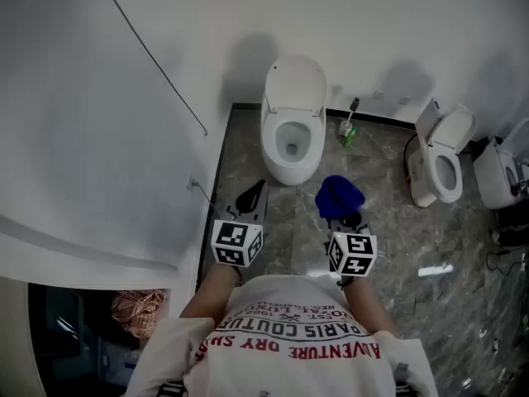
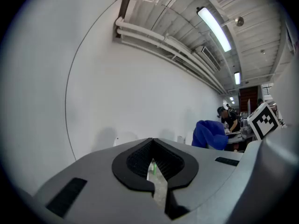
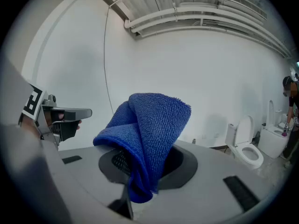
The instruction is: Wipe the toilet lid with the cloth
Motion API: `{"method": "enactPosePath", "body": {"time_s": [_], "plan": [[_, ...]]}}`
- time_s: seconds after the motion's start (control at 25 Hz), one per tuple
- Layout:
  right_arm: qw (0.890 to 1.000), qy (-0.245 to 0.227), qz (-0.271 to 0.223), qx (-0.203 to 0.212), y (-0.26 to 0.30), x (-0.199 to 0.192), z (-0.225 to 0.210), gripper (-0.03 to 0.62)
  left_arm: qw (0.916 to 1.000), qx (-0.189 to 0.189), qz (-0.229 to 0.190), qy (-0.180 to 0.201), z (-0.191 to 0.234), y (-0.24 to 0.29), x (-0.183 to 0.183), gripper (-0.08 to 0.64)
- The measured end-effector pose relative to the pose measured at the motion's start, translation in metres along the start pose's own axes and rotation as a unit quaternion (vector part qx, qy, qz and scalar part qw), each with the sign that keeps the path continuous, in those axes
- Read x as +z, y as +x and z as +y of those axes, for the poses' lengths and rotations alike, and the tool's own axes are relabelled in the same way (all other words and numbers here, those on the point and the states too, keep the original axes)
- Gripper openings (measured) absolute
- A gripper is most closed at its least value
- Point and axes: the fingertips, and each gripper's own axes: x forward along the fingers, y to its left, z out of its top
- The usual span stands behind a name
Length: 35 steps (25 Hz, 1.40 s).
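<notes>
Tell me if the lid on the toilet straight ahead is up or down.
Up: the toilet lid stands raised behind the open bowl, whose inside shows from above.

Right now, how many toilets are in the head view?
3. The middle toilet stands ahead against the wall, the second toilet to its right, the third toilet cut by the right edge. More may be hidden.
</notes>
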Motion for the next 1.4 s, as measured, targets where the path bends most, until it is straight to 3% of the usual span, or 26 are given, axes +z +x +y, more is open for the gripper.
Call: {"method": "enactPosePath", "body": {"time_s": [0.48,1.2,1.4], "plan": [[1.000,0.022,-0.003,-0.002,-0.004,-0.007,-0.013,0.087,0.9997,0.014,0.014,-0.015,-0.006,0.003,-0.010,0.006],[0.999,0.033,0.021,0.025,-0.008,-0.025,-0.110,0.087,0.9974,0.052,0.029,-0.039,-0.074,0.047,-0.027,0.006],[0.998,0.044,0.033,0.029,0.017,-0.029,-0.119,0.087,0.9956,0.065,0.042,-0.052,-0.061,0.062,-0.038,0.006]]}}
